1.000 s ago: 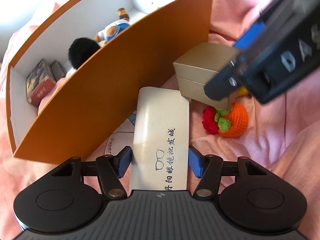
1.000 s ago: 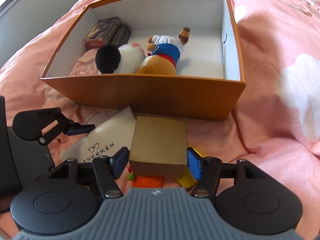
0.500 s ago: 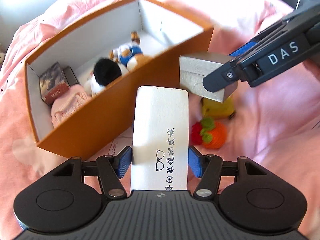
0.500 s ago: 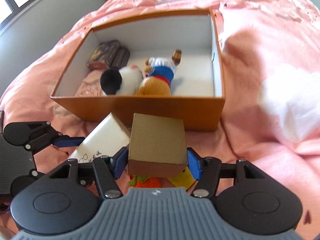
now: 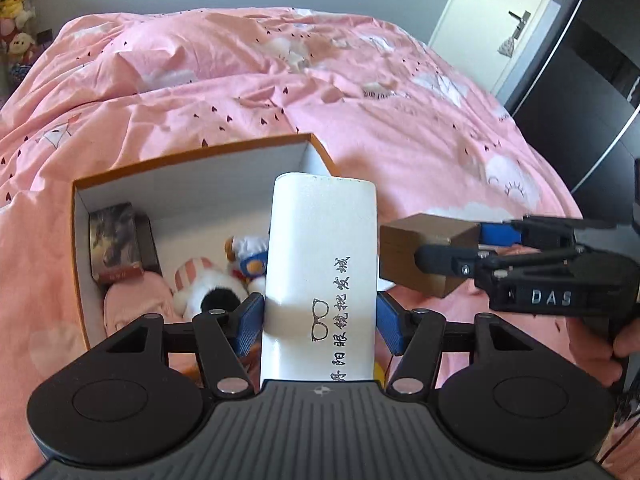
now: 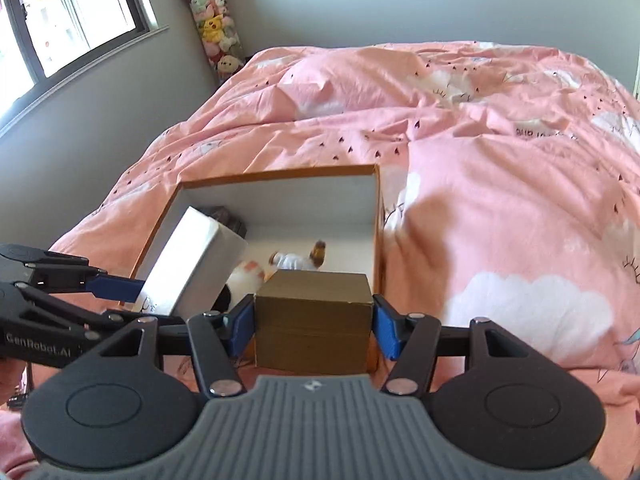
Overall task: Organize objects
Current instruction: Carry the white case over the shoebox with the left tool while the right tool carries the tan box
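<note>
Hovering side by side over the open orange cardboard box (image 5: 192,156), left gripper (image 5: 318,322) pinches a white glasses case (image 5: 322,264), right gripper (image 6: 314,328) clamps a tan cardboard cube (image 6: 312,320).

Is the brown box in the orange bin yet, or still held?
Still held: right gripper clamps the brown box above the orange bin's near edge.

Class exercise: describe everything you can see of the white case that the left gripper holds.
The white case is a long, flat box with rounded corners and a smooth, slightly glossy surface. A small black glasses drawing and a line of Chinese characters are printed near its held end. The left gripper clamps that end between blue pads; the free end tilts up over the orange box, touching nothing else.
</note>
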Motion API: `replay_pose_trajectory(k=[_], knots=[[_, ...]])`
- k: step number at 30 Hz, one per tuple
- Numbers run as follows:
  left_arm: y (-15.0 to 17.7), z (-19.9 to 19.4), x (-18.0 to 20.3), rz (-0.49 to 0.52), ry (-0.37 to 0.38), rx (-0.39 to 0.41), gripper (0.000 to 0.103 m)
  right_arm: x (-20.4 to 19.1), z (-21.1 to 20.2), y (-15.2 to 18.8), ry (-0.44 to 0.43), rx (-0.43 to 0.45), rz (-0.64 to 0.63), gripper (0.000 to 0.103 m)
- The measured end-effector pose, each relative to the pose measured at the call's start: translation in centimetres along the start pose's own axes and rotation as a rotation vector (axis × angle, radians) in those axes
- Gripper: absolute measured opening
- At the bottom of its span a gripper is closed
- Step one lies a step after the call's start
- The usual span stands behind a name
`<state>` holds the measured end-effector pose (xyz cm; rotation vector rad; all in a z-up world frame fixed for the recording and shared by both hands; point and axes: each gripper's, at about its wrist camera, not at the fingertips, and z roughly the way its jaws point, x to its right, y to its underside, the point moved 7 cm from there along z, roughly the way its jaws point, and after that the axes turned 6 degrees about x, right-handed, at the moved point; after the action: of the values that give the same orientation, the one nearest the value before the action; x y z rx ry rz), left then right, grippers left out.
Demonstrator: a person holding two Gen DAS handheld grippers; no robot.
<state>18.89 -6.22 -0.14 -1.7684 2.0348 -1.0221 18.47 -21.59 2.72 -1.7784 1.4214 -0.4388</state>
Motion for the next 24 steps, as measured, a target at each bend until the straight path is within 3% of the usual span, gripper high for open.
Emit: replay_pose_trajectory(k=[6, 14, 24], knots=[[-3.5, 4.8, -0.3, -0.157, 0.001, 0.002, 0.069, 2.0, 1.3, -3.0, 0.023, 0.059, 0.022, 0.062], [-3.4, 11.5, -1.7, -0.366, -0.006, -0.079, 0.069, 5.3, 4.1, -4.6, 0.12, 0.076, 0.029, 0.062], [-0.8, 16.3, -2.0, -0.425, -0.068, -0.185, 0.069, 6.6, 6.6, -4.1, 0.142, 0.054, 0.023, 0.062]])
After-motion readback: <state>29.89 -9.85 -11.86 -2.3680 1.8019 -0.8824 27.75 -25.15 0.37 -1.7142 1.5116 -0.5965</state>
